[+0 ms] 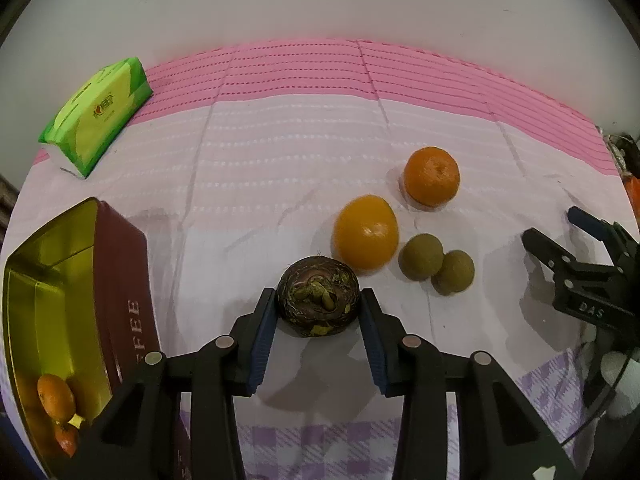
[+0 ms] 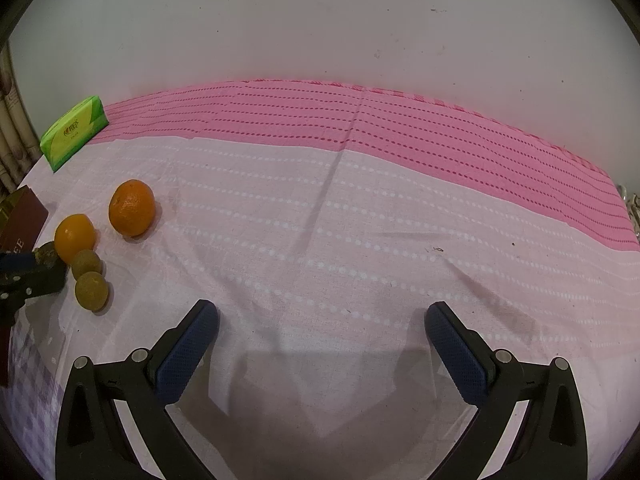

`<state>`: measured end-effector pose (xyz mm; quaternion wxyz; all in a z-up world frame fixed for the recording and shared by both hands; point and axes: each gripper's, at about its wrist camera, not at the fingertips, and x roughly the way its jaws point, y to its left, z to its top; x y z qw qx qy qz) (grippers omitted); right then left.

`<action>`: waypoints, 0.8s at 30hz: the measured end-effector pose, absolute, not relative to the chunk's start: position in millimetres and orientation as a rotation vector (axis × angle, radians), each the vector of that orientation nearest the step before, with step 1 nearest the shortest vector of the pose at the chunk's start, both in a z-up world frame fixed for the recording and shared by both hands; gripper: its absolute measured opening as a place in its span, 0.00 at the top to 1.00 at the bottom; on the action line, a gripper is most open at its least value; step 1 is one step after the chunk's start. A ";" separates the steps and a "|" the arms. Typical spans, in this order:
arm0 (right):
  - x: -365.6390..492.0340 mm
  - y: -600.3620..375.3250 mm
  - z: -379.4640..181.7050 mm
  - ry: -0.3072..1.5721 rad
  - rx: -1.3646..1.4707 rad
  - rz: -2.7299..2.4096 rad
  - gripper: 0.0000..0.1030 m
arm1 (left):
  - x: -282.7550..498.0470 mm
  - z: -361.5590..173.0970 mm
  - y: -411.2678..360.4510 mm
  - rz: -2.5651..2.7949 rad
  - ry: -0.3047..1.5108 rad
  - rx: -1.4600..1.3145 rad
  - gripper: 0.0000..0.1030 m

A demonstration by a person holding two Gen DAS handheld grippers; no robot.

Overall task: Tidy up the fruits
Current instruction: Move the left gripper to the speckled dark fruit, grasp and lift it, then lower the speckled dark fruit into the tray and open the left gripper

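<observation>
We are closing the left tool (image 1: 319, 320) on the dark brown, rough-skinned fruit (image 1: 318, 297), which is sitting on the cloth-covered desk (image 1: 280, 168) directly between the blue pads (image 1: 262, 340); both pads are now meeting its flanks, so we are reading this as a pinch on the fruit while it is resting on the cloth. The fruit is squat and rounded, its knobbly crown facing up, with no long axis to worry about. The relation that matters is the tin (image 1: 52, 300): its open gold interior is lying to the left of the fruit, with two small orange fruits (image 1: 56, 398) already inside, and its red wall is standing between the fruit and the opening, so we are judging that the carry will need a lift over that rim before moving left. To the right, the smooth yellow-orange fruit (image 1: 366, 232) is sitting just beside the held one, nearly touching, and the two small greenish fruits (image 1: 436, 265) and the orange (image 1: 431, 176) are lying further right, so the free room is up and to the left. The right tool (image 2: 322, 344) is hovering with its fingers spread wide over bare cloth, holding nothing, well to the right of the fruit cluster. The green tissue pack (image 1: 96, 116) is resting near the far left edge, clear of the path.
</observation>
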<state>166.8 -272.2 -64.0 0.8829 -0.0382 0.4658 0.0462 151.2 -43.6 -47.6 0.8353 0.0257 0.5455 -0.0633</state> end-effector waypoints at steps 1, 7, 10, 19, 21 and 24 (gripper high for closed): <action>166.8 -272.1 -64.0 0.970 -0.079 0.096 0.00 | 148.9 -46.0 -43.0 -0.135 1.154 0.053 0.64; 166.9 -272.2 -64.3 0.970 -0.079 0.096 0.00 | 131.5 -32.2 -37.9 -0.153 1.141 0.037 0.64; 166.8 -272.0 -64.2 0.970 -0.079 0.097 0.00 | 120.0 -22.0 -32.5 -0.159 1.122 0.023 0.64; 166.6 -271.6 -64.0 0.972 -0.075 0.098 0.00 | 82.8 17.9 8.9 -0.113 1.030 -0.010 0.64; 166.6 -271.5 -64.0 0.972 -0.075 0.098 0.00 | 75.7 24.9 23.5 -0.088 1.019 -0.026 0.64; 166.6 -271.3 -64.1 0.972 -0.075 0.098 0.00 | 65.0 30.1 45.7 -0.045 1.011 -0.044 0.64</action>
